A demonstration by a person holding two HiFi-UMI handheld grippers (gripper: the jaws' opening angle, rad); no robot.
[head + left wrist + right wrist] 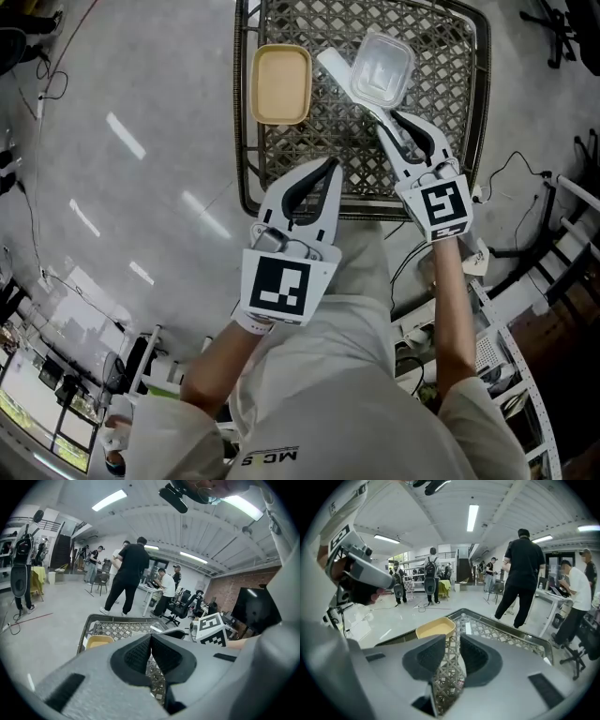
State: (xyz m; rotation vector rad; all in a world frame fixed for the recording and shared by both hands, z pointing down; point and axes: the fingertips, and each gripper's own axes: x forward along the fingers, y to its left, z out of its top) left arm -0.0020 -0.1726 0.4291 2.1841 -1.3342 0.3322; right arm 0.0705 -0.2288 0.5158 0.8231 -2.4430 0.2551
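A metal mesh basket (246, 141) (84, 630) (511, 623) stands in front of me. In it lie a tan rectangular tub (281, 84) (98, 641) (436, 627), a clear plastic tub (382, 70) and a flat white lid (333, 66) (468, 629). My left gripper (330, 164) (150, 637) hovers over the basket's near edge, its jaws closed tip to tip on nothing. My right gripper (389, 117) (452, 639) reaches further in, its tips just short of the clear tub. Its jaws stand a narrow gap apart with only mesh showing between them.
Grey floor surrounds the basket. A white perforated rack (525, 375) and cables (525, 169) lie to the right. Several people stand beyond the basket, among them one in black (126, 573) (522, 573), near desks and office chairs (180, 609).
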